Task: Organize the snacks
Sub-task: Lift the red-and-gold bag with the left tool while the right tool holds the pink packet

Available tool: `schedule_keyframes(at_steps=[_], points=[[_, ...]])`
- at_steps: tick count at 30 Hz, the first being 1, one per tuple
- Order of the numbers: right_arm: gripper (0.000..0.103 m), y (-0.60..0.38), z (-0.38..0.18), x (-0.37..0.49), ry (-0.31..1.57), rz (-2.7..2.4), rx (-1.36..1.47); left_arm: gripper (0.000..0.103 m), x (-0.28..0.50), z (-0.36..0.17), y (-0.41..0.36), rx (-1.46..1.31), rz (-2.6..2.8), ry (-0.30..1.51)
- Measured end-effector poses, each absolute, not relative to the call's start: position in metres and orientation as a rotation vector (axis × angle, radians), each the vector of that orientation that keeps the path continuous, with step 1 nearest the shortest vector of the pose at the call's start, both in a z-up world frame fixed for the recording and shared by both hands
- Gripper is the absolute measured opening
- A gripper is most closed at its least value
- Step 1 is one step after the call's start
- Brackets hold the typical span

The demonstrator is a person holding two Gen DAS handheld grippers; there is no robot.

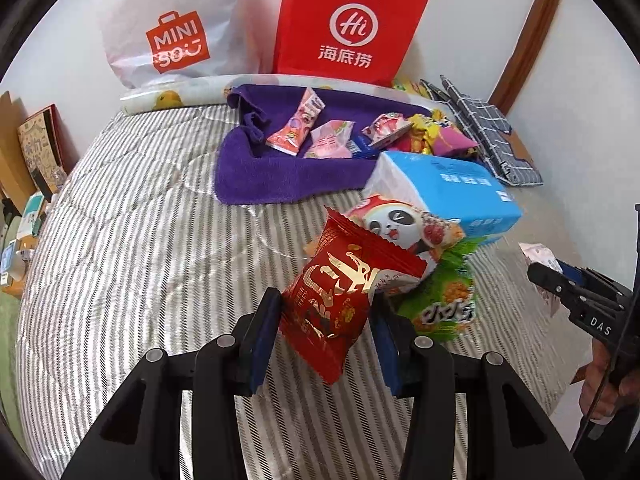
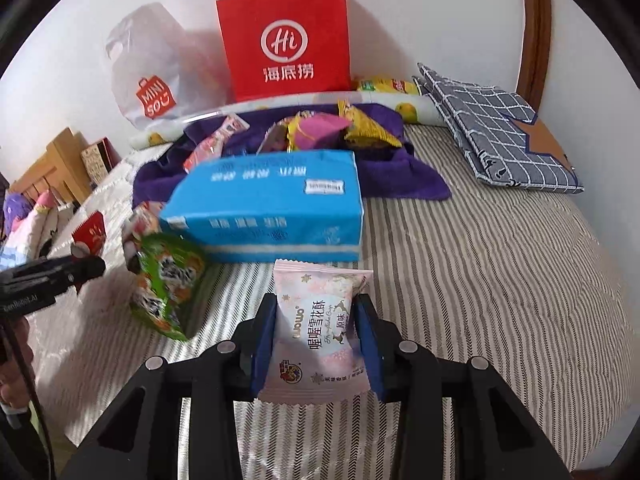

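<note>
the pink snack packet (image 2: pixel 320 332) is sitting clamped between the pads of the right tool (image 2: pixel 318 344), just in front of the blue tissue pack (image 2: pixel 268 204) on the striped bed (image 2: pixel 480 280). the left tool (image 1: pixel 326 320) is gripping a red snack packet (image 1: pixel 340 300), held just left of the tissue pack, beside a green snack bag (image 1: pixel 444 300) leaning there. behind the tissue pack, more snacks (image 1: pixel 320 132) are lying piled on a purple towel (image 1: pixel 260 176), with a red paper bag (image 2: pixel 286 40) standing further back. to do this well, i judge each tool should be keeping a firm but gentle squeeze, carrying its packet level, clearing the tissue pack before lowering.
</note>
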State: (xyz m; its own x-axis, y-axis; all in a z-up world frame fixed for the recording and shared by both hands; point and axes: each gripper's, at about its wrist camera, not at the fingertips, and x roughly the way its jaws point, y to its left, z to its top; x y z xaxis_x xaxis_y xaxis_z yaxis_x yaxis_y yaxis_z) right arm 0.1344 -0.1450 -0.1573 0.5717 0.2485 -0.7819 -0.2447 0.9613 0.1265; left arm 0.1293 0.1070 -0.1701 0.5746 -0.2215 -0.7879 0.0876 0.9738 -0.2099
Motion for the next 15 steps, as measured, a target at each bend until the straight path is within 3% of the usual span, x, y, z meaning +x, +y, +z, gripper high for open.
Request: schedule_keyframes(at_steps=[15], points=[[0.037,-0.154,-0.137,0.130,0.882,0.248,0.031,0.045,0.125,-0.155,0.096,-0.172,-0.222,0.917]])
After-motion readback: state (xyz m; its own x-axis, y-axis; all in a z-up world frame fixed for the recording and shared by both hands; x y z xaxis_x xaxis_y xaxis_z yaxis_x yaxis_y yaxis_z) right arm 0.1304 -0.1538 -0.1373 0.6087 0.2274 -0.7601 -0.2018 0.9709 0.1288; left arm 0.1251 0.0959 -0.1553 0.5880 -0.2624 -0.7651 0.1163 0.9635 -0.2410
